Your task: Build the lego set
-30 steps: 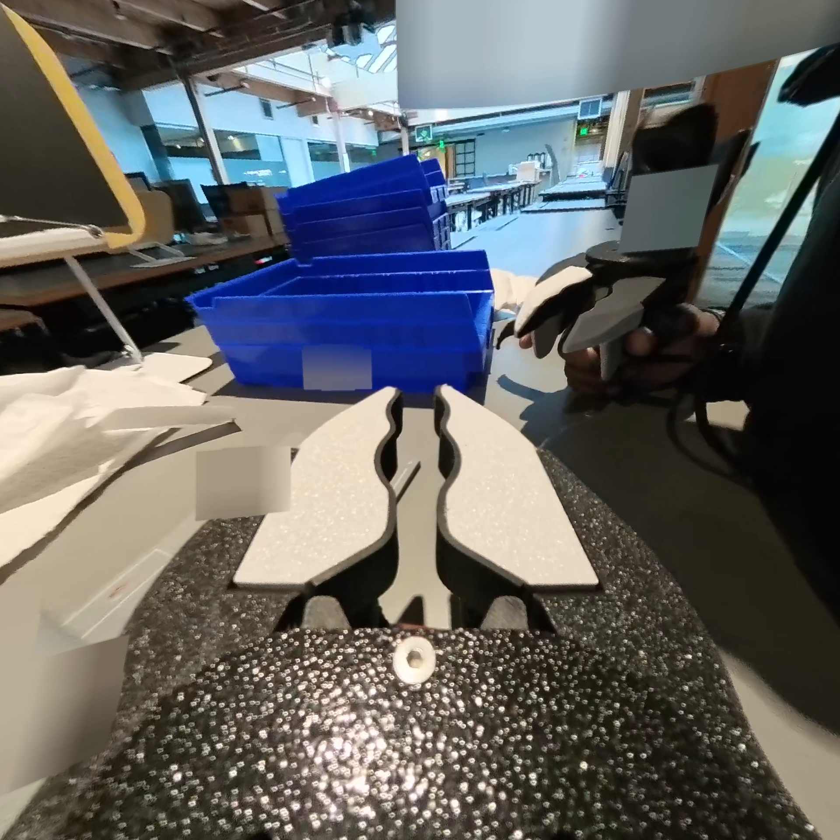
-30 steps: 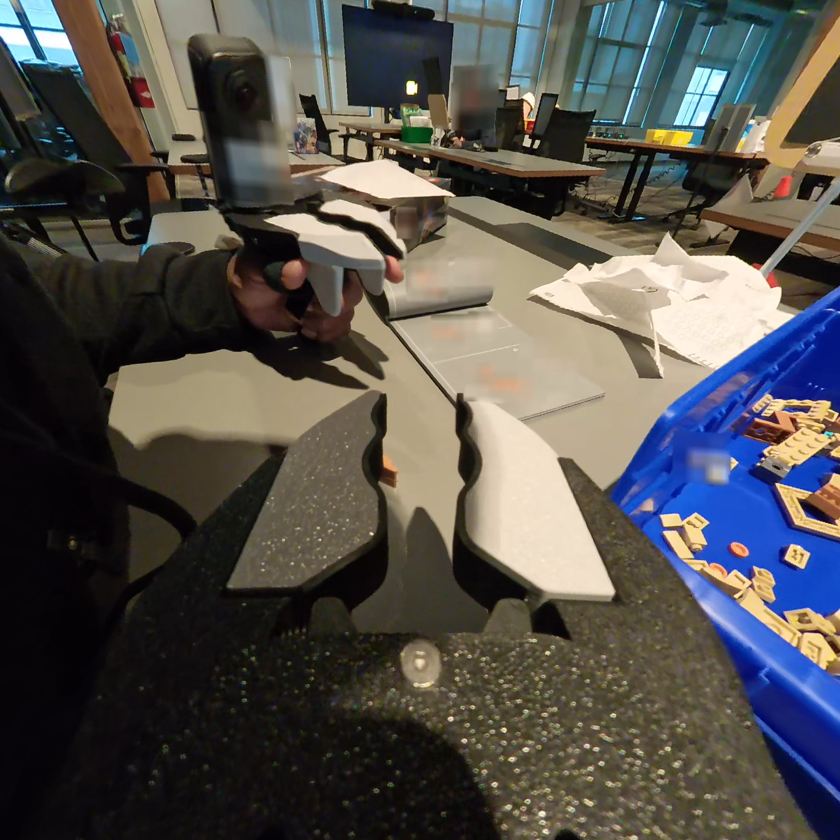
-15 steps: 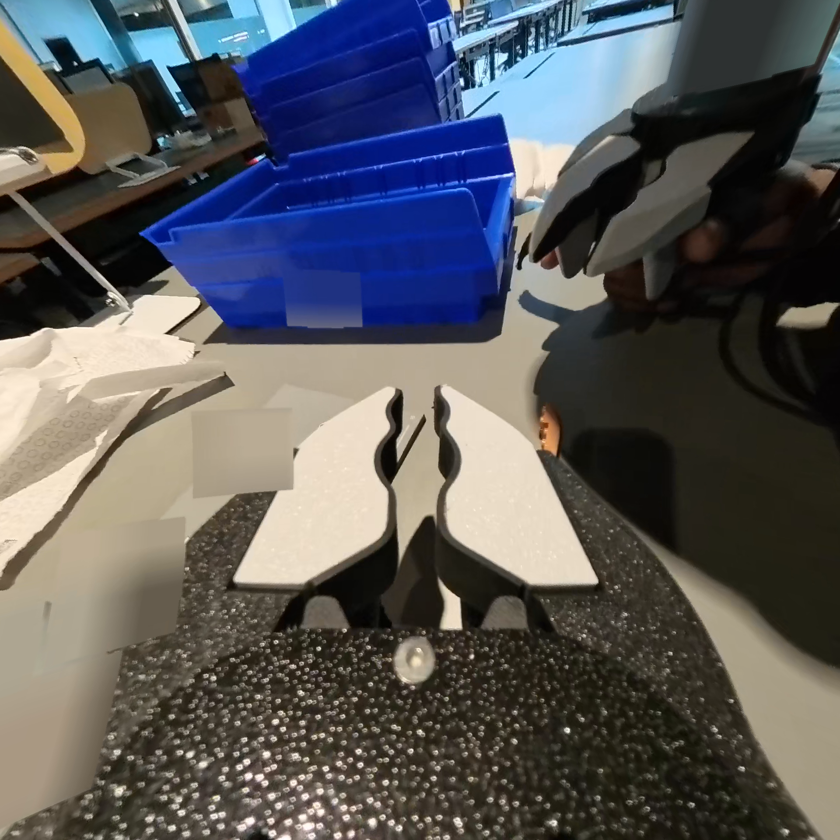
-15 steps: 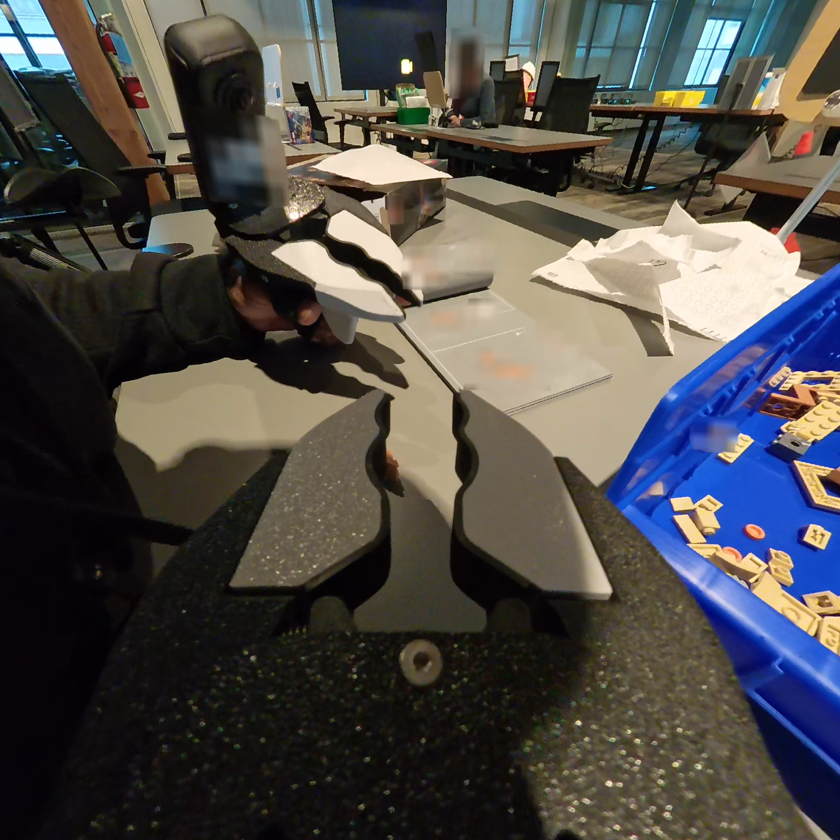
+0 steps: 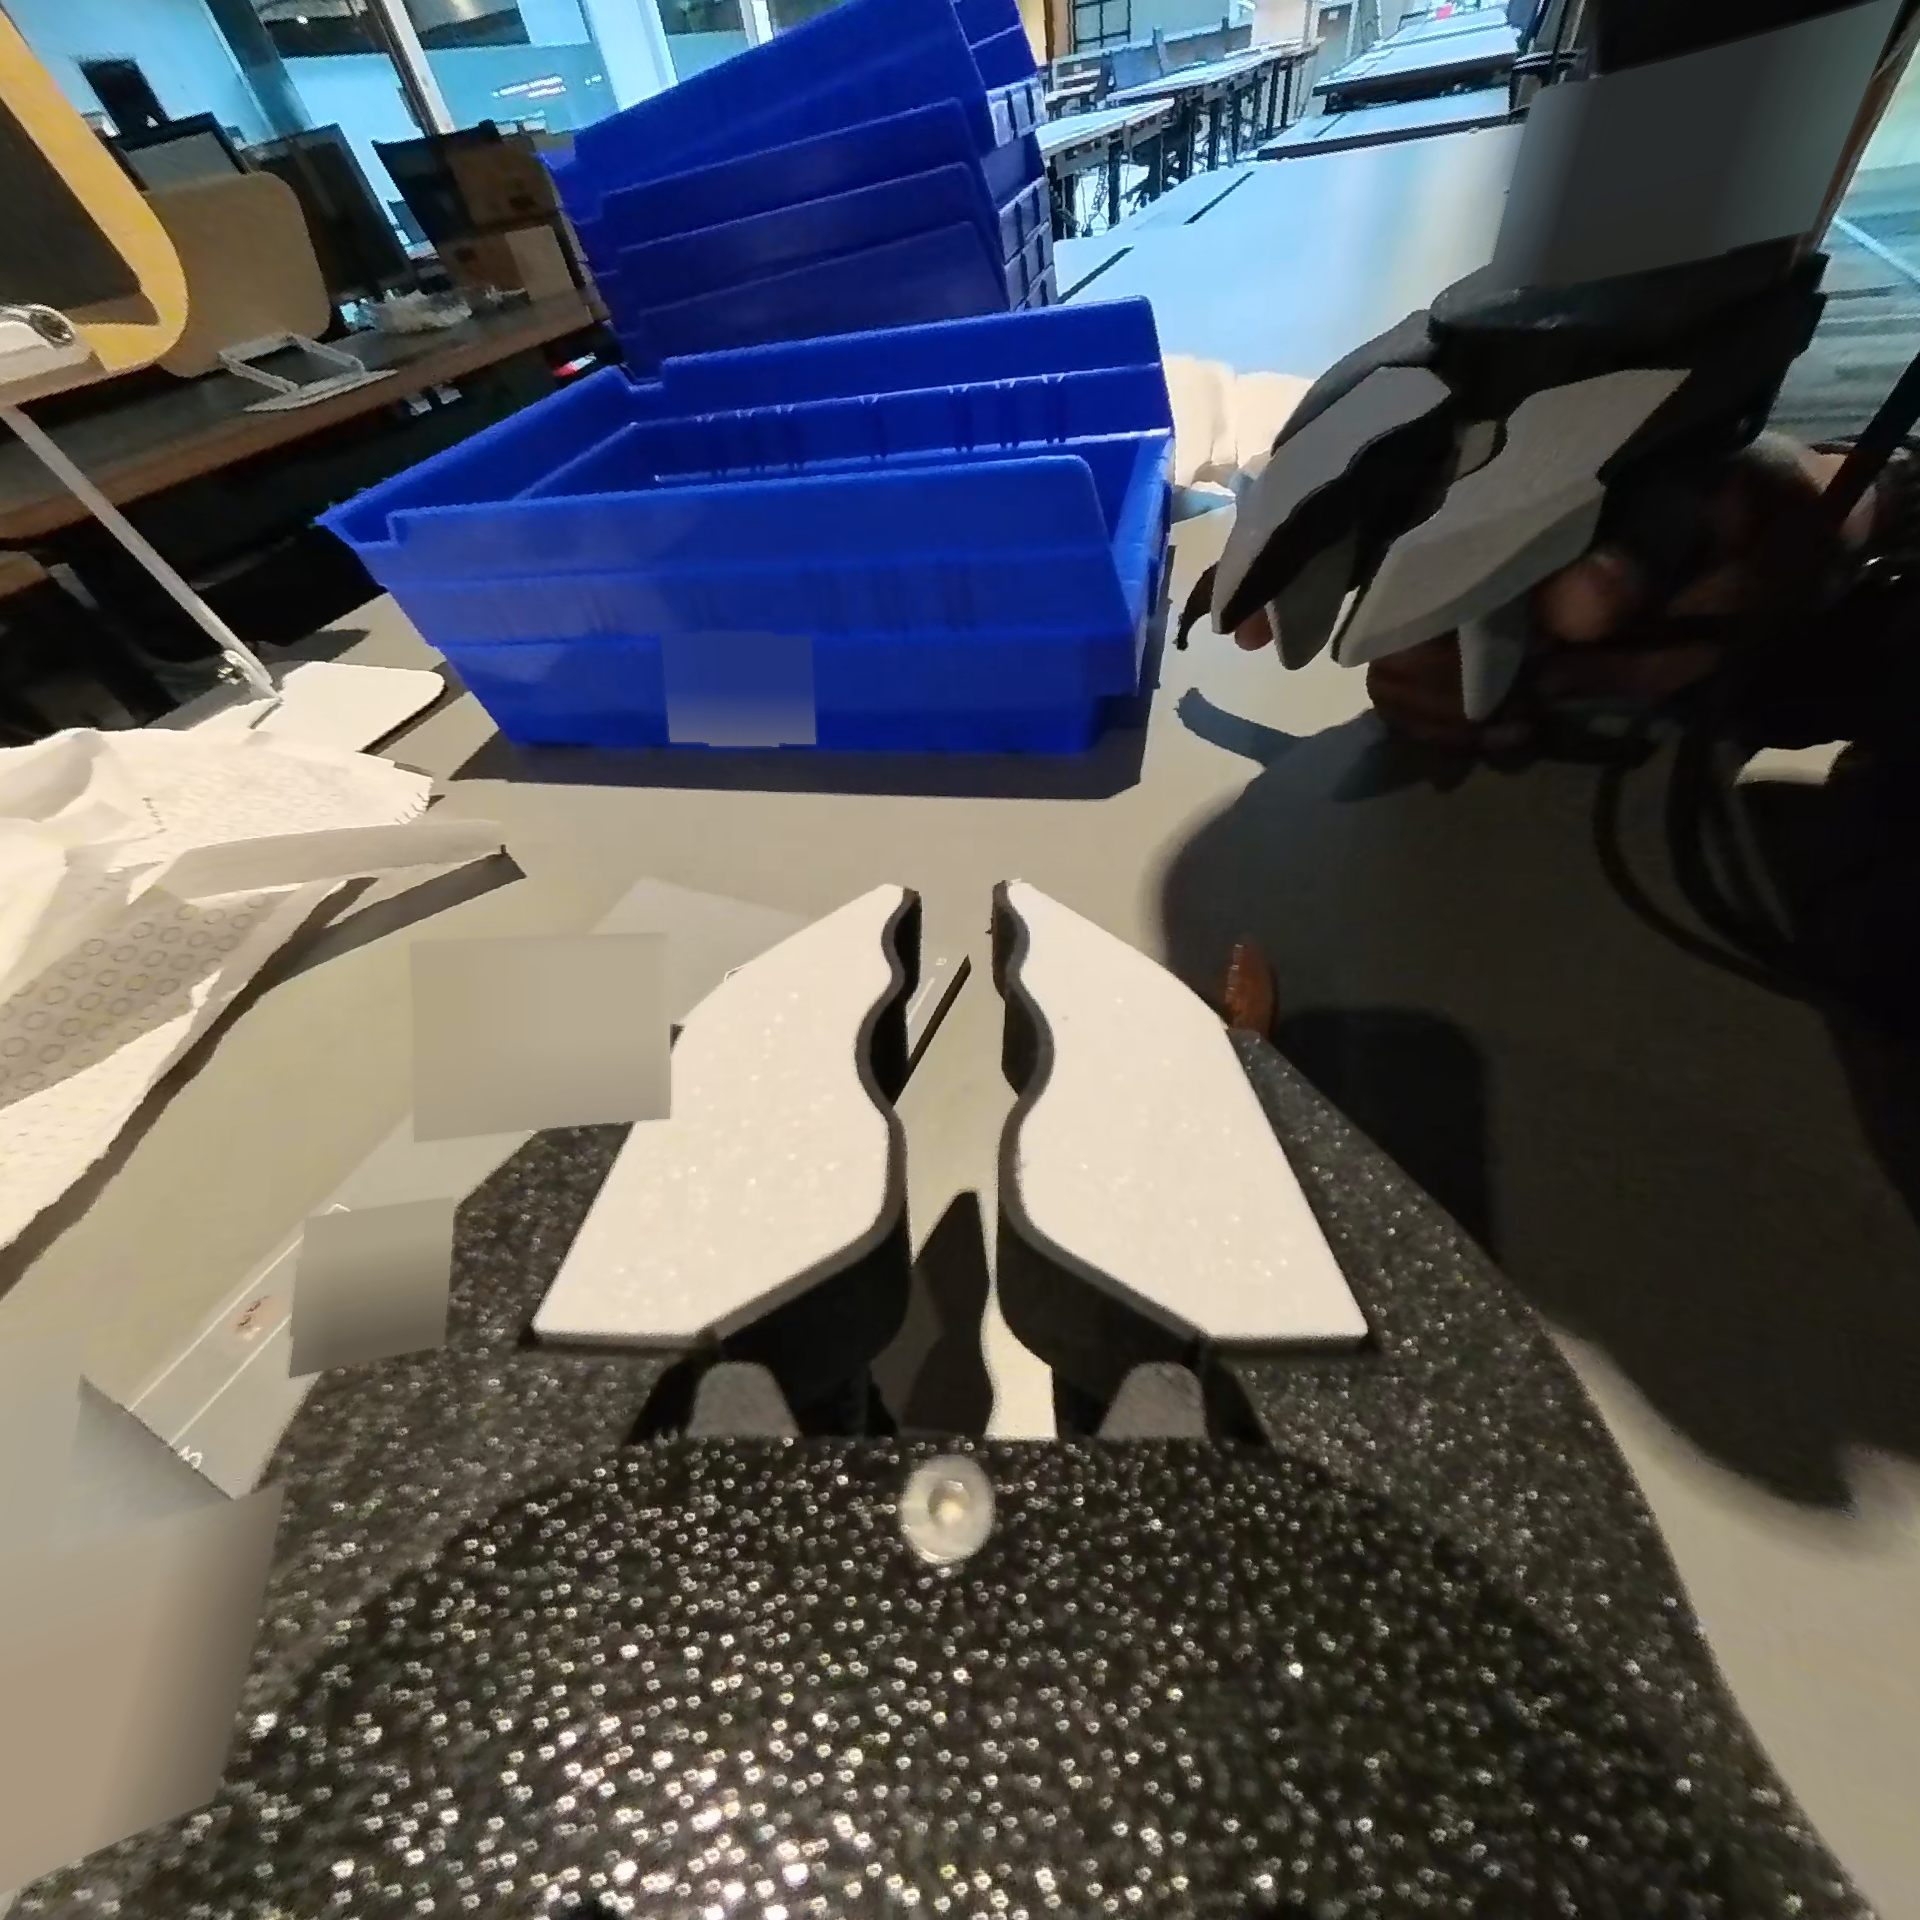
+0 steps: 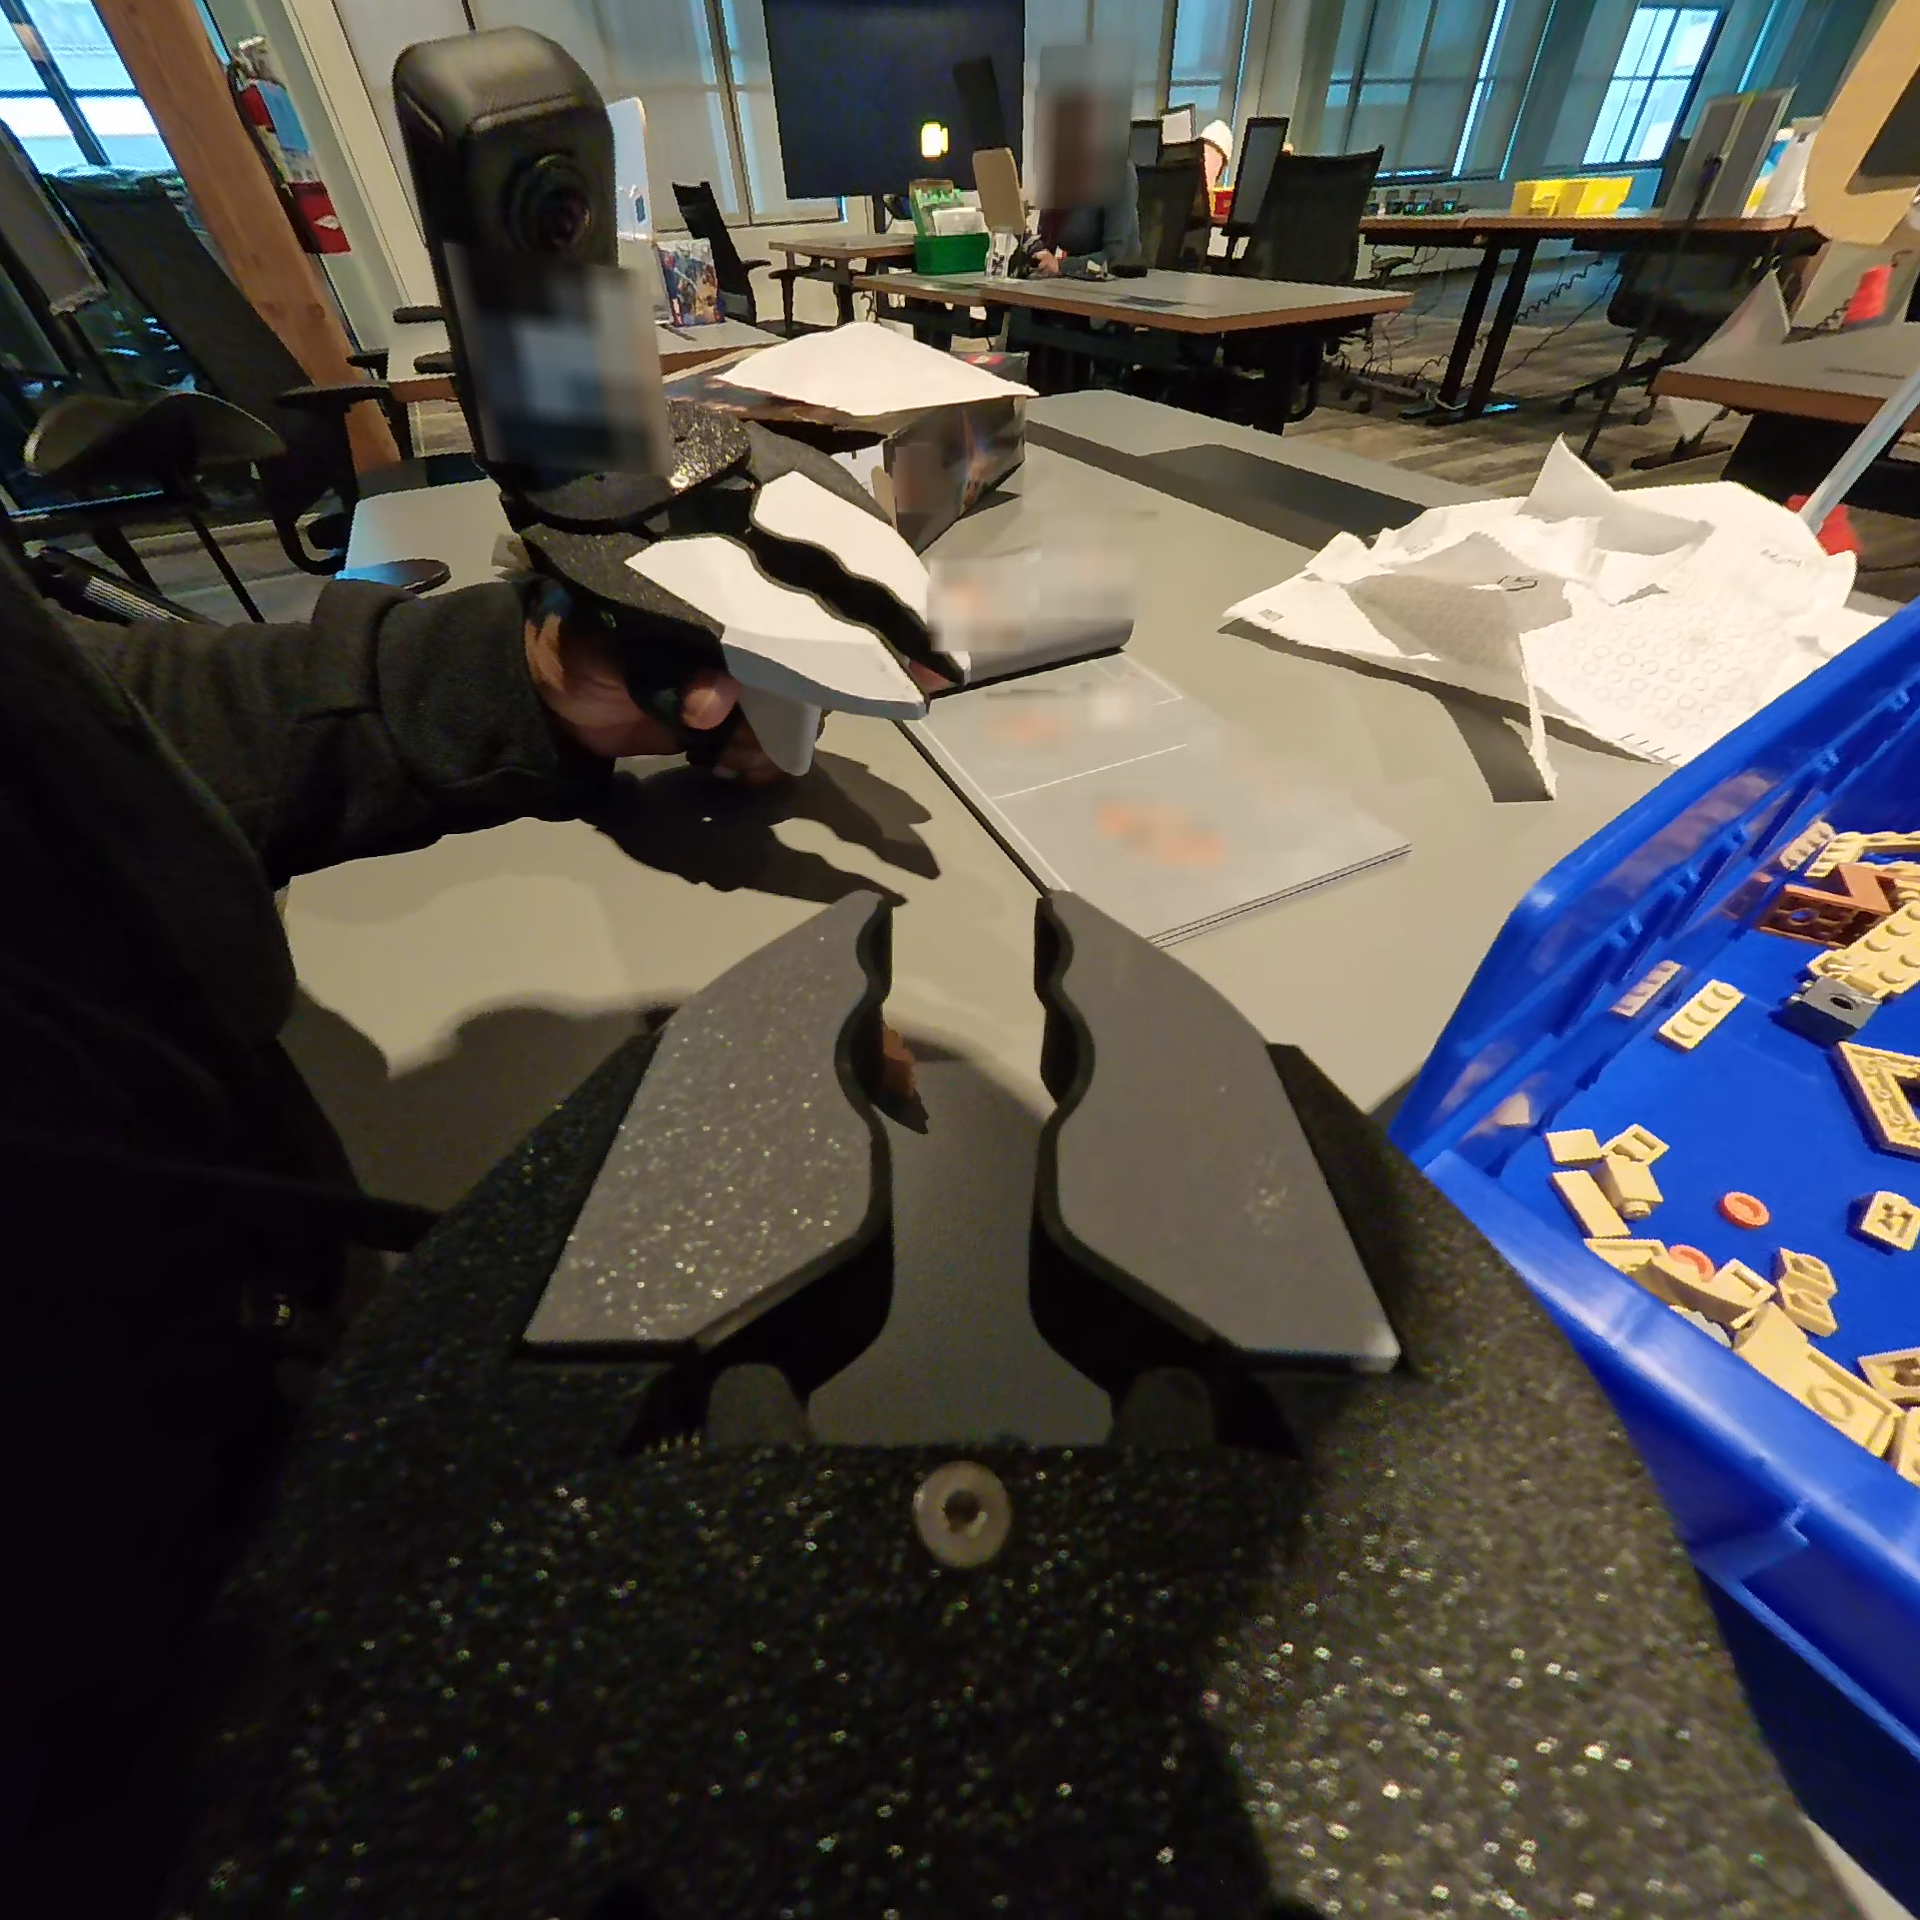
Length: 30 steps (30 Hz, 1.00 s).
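A small brown lego piece (image 6: 896, 1070) lies on the grey table, between my right gripper's fingers and close to the left one. It also shows in the left wrist view (image 5: 1252, 987), just right of my left gripper. My right gripper (image 6: 964, 914) is open and empty, low over the table; it also shows in the left wrist view (image 5: 1268, 634). My left gripper (image 5: 956, 904) is empty, with a narrow gap between its jaws, over the instruction booklet (image 6: 1143, 810). It also shows in the right wrist view (image 6: 928, 665).
A blue bin (image 6: 1507, 1039) with several tan and brown lego pieces (image 6: 1714, 1288) stands at my right. Stacked blue bins (image 5: 790, 582) stand ahead of the left gripper. Crumpled white paper bags (image 6: 1558, 623) and a box (image 6: 935, 447) lie farther back. The gap from one gripper's tips to the other's is roughly 10 cm.
The left gripper has tilted down and dropped toward the table. The right gripper has come lower and closer to the brown piece. Neither jaw gap has visibly changed.
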Each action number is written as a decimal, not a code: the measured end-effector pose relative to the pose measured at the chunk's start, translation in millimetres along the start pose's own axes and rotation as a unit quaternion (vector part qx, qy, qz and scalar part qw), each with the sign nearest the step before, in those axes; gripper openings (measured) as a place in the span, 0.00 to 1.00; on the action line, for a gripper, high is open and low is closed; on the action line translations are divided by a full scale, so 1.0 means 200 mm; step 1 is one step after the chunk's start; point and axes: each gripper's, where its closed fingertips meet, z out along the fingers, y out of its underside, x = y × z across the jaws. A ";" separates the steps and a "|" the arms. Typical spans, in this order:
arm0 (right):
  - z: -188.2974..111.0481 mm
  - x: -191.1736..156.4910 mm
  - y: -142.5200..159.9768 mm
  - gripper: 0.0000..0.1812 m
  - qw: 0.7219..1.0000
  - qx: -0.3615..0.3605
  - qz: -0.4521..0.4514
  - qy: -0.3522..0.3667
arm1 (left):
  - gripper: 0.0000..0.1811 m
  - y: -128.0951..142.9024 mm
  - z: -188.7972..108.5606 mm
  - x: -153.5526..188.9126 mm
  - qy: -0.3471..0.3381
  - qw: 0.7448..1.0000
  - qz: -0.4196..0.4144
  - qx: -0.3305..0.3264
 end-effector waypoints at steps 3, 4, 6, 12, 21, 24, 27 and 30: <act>0.00 0.00 0.00 0.14 1.000 0.000 0.000 0.000 | 0.07 0.00 0.00 0.00 0.001 1.000 -0.001 -0.001; 0.00 0.00 0.00 0.14 1.000 0.000 0.000 0.000 | 0.07 0.00 0.00 0.00 0.001 1.000 -0.001 -0.001; 0.00 0.00 0.00 0.14 1.000 -0.001 0.000 0.000 | 0.07 0.00 0.00 0.00 0.001 1.000 -0.002 -0.001; 0.00 0.00 0.00 0.14 1.000 -0.003 0.000 -0.001 | 0.07 0.00 0.00 0.00 0.003 1.000 -0.003 -0.001; 0.02 -0.01 0.00 0.14 1.000 -0.002 -0.001 -0.001 | 0.07 0.00 0.00 0.00 0.003 1.000 -0.005 -0.001; 0.02 -0.01 0.00 0.14 1.000 -0.002 0.000 -0.001 | 0.07 0.00 0.00 0.00 0.003 1.000 -0.005 -0.002; 0.02 -0.01 0.00 0.14 1.000 -0.002 0.000 -0.001 | 0.07 0.00 0.00 0.00 0.003 1.000 -0.005 -0.002; 0.02 -0.01 0.00 0.14 1.000 -0.002 -0.001 -0.001 | 0.07 0.00 0.00 0.00 0.002 1.000 -0.005 -0.002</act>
